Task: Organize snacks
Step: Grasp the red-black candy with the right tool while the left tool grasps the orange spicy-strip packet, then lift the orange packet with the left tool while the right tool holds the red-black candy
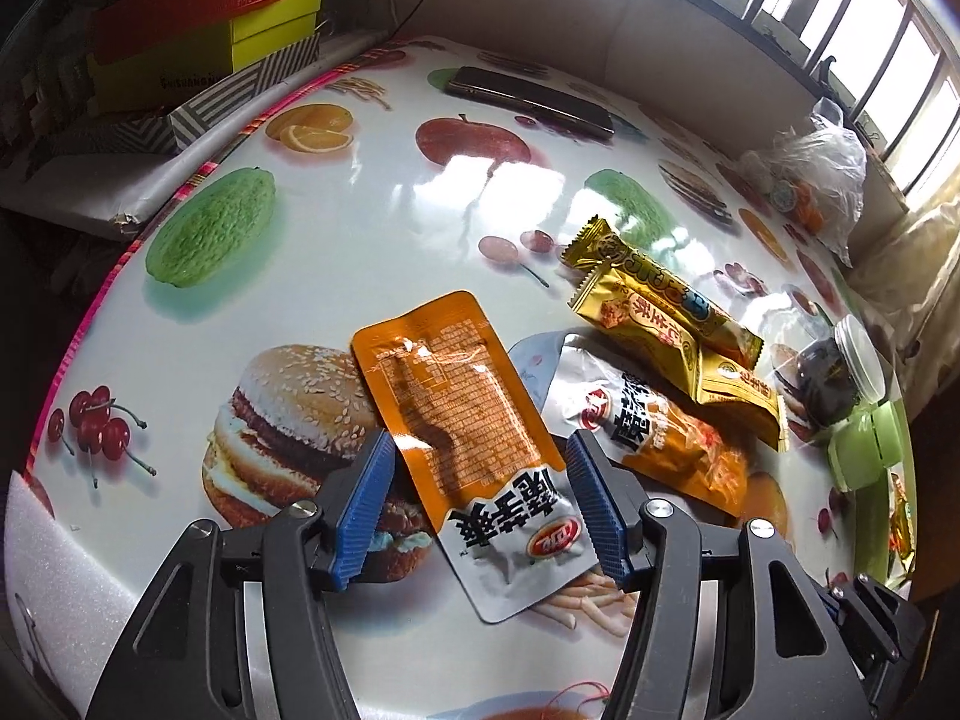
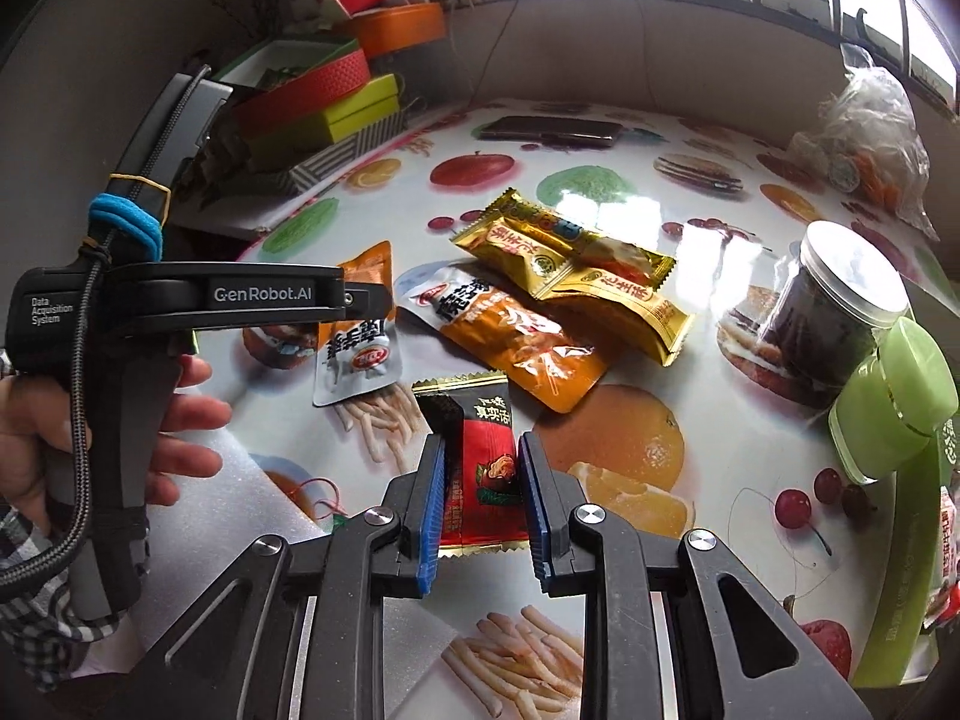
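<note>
Now R gripper [image 2: 482,483] w/ red packet [image 2: 483,468]

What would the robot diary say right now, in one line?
left gripper: open around orange snack packet | right gripper: shut on red snack packet | table

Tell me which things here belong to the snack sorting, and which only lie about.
Belong to the job:
- red packet, shut in the right tongs
- orange pouch, between the open left tongs
- second orange pouch
- gold bars

Just lying about:
- phone
- jar
- plastic bag
- boxes
</note>
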Demonstrator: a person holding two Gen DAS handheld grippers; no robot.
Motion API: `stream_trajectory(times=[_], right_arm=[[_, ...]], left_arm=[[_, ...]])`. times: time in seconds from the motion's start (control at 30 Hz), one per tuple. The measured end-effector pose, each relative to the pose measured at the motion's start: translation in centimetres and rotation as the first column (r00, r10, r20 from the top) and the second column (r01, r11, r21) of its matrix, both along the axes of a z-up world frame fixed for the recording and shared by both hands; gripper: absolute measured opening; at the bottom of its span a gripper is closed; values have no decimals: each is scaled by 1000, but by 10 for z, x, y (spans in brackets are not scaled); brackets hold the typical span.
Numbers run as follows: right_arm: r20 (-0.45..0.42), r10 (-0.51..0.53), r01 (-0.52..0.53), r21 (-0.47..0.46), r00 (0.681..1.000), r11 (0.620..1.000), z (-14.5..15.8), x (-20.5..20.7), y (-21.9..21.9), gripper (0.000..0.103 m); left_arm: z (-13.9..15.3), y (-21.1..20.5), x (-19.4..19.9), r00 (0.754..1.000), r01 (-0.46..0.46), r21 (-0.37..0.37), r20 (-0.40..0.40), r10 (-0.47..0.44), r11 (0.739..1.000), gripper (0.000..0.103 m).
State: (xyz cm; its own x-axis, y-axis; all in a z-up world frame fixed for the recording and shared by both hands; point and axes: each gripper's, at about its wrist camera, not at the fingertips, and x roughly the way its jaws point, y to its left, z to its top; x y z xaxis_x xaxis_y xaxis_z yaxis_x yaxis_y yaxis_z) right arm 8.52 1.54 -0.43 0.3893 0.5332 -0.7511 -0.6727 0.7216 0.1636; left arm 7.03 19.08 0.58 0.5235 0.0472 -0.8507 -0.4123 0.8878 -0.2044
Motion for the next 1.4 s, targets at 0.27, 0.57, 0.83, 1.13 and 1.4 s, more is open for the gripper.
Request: stream_trajectory(times=[0.27, 0.57, 0.83, 1.13, 1.4], right_arm=[[-11, -1, 2, 20, 1000, 1000, 0, 1, -4, 23], [-18, -8, 8, 24, 1000, 1000, -1, 2, -5, 23], [-20, -8, 8, 23, 1000, 1000, -1, 3, -6, 23], [-16, -12, 13, 22, 1000, 1000, 0, 0, -5, 23], [-13, -7, 7, 21, 1000, 1000, 1, -3, -4, 23]], left_arm=[[-5, -16, 10, 997, 43, 172, -73, -31, 984, 60], [-4, -17, 8, 997, 38, 179, -65, -27, 983, 60], [-2, -15, 4, 999, 29, 168, -39, -23, 985, 52], [5, -12, 0, 999, 32, 152, -2, -32, 988, 27], [3, -5, -6, 1000, 1, 89, 13, -2, 996, 39]])
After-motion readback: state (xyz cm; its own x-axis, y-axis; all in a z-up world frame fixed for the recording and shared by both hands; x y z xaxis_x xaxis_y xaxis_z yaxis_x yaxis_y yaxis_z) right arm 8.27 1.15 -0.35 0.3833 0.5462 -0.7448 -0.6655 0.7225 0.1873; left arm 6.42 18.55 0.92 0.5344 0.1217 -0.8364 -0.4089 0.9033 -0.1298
